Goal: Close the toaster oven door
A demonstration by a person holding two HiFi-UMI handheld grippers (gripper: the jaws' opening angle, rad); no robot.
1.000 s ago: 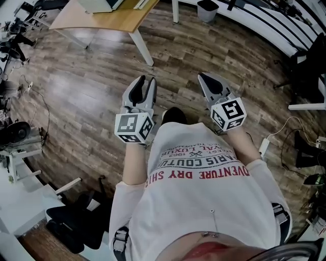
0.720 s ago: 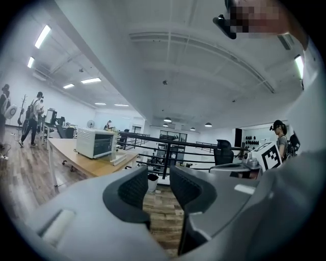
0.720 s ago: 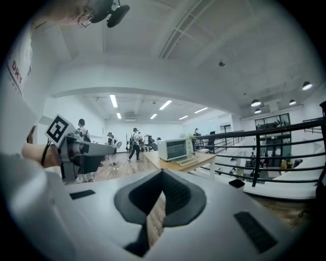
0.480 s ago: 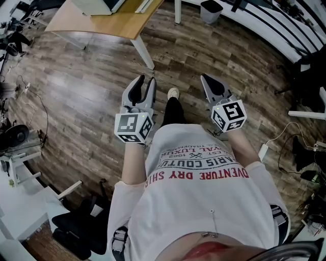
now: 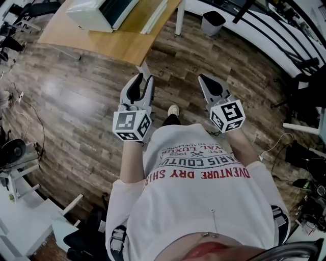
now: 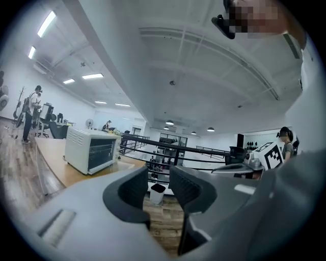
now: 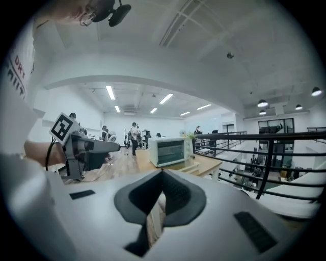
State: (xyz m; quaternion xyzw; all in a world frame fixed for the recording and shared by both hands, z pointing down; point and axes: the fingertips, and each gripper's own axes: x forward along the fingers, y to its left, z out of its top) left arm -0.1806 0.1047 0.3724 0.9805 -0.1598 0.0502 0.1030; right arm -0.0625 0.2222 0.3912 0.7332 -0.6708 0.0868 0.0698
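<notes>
A white toaster oven with a dark glass front stands on a wooden table at the top of the head view, well ahead of both grippers. It also shows small in the left gripper view and the right gripper view; at this distance I cannot tell how its door stands. My left gripper is held in front of the body, open, with nothing between its pads. My right gripper is held level with it, its jaws meeting at the tip, empty.
Wood-plank floor lies between me and the table. A dark waste bin stands beyond the table's right end by a black railing. White flat strips lie beside the oven. White furniture and cables crowd the left side.
The table and toaster oven have come closer and further into the head view as the person walks forward. Both grippers keep the same pose in front of the body.
</notes>
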